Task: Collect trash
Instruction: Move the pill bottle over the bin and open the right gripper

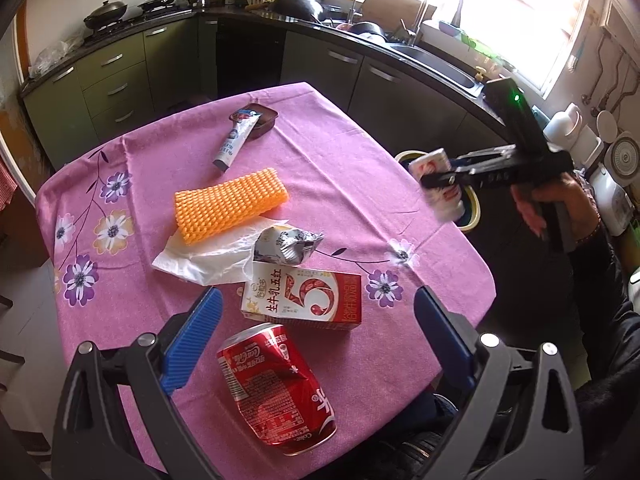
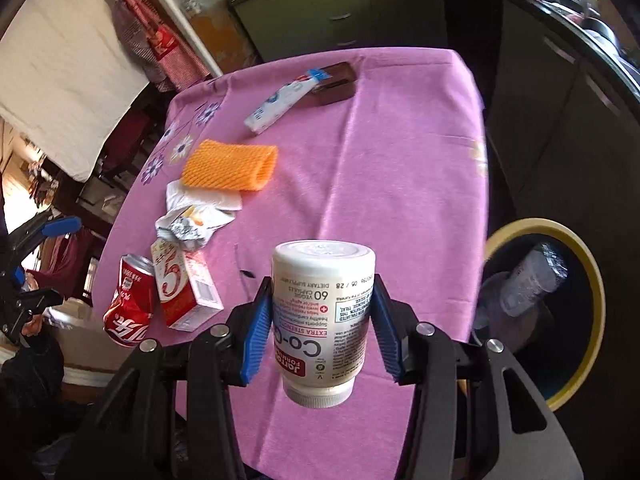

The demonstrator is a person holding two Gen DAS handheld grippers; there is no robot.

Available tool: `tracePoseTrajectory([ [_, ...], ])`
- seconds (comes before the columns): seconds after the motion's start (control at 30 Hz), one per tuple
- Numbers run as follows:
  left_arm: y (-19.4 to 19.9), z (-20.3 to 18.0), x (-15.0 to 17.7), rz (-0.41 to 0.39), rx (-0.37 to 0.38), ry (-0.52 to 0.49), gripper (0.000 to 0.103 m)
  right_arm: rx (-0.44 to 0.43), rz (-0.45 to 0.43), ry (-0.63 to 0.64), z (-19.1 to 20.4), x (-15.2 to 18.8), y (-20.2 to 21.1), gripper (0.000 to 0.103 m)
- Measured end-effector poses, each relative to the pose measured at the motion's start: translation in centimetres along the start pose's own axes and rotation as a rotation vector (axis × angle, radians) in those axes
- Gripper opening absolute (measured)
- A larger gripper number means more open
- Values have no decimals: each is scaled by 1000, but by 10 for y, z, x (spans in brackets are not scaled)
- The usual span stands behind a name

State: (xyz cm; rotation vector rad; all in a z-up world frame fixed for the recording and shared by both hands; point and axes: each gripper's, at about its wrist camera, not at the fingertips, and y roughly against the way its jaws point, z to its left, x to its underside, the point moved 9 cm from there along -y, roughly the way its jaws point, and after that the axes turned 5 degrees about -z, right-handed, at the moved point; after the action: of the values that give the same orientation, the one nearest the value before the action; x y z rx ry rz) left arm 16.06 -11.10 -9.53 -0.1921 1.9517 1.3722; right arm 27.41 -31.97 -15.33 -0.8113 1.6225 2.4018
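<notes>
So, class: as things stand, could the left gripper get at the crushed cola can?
Probably yes. The left gripper is open with the crushed cola can lying between its fingers, nothing on top; the milk carton lies just beyond it.

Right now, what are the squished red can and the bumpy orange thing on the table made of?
The red can looks like thin metal, likely aluminium: its shiny printed wall is dented and creased, not torn. The orange thing looks like soft foam netting, the kind that wraps fruit: matte, with a raised mesh pattern and an open tube end in the right wrist view. Neither can be confirmed by sight alone.
</notes>
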Motion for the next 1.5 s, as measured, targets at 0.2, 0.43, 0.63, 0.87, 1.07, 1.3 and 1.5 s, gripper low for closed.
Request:
tracePoseTrajectory([
  [0.2,-7,-6,-3,8,6,-12,92,189,-53,-162,-107,8,28,47],
  [0.43,-15,-9,-4,34,-5,-29,92,345,3,-320,-214,41,2,47],
  [0.63,-22,-4,-4,58,-34,-22,95,353,-8,-362,-232,50,-4,59],
  [0.87,-51,7,2,135,-94,-38,97,287,-47,-303,-191,47,4,61],
  [1.07,-84,10,13,224,-101,-96,97,251,-41,-264,-161,44,-1,61],
  [1.3,-80,9,20,258,-87,-72,97,236,-35,-245,-148,42,-7,61],
  [1.5,-50,31,46,324,-170,74,97,230,-19,-227,-145,41,-11,61],
])
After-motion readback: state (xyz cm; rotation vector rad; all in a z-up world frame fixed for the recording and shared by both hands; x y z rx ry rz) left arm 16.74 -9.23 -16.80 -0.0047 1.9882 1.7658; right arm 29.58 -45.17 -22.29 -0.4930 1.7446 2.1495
